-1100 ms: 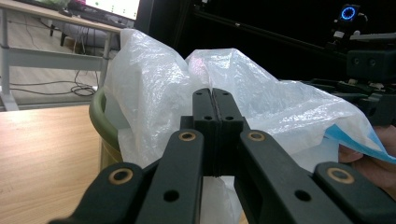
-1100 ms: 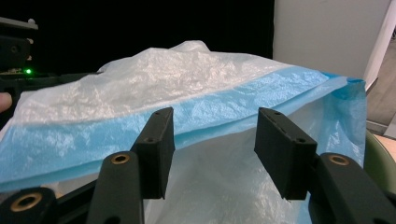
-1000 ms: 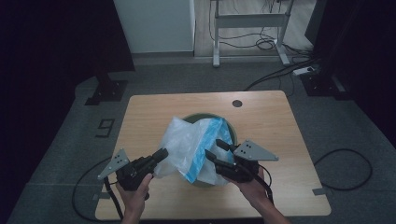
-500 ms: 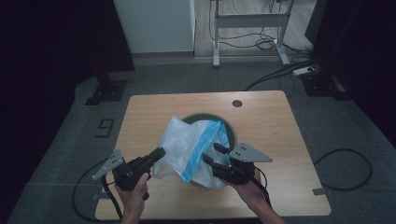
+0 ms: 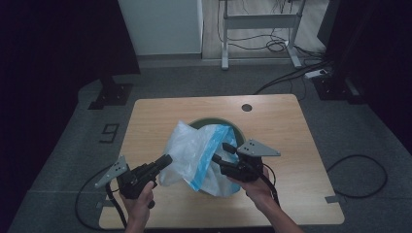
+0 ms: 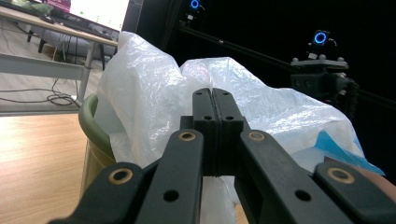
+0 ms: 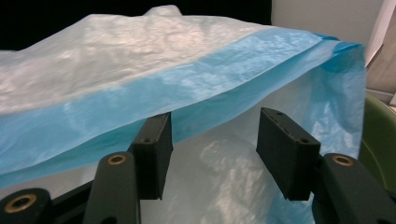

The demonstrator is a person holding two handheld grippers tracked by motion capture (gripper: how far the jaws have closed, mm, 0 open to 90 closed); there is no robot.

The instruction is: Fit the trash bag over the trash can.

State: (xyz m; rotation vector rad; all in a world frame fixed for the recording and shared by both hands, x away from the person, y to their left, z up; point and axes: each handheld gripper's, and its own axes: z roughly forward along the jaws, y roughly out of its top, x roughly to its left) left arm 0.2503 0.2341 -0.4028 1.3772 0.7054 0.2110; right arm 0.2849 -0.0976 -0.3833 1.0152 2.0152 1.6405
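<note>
A thin white plastic bag [image 5: 189,145] with a blue band along its mouth stands bunched over a round green bin [image 5: 233,127] on the wooden table [image 5: 160,111]. My left gripper [image 5: 166,160] is shut on the bag's left side, holding the film up; in the left gripper view the closed jaws [image 6: 214,100] meet against the white film [image 6: 149,84] beside the bin's rim [image 6: 91,116]. My right gripper [image 5: 221,152] is open at the bag's right side. In the right gripper view [image 7: 219,149] its jaws stand apart just under the blue band [image 7: 187,93], with clear film between them.
A round cable hole [image 5: 247,107] sits near the table's far edge. Beyond the table are a metal desk frame [image 5: 257,24] with loose cables and a dark stand base [image 5: 111,92]. A black cable [image 5: 359,174] loops on the floor to the right.
My right gripper has edged a little left toward the bag's blue band. The left gripper has stayed put with the bag.
</note>
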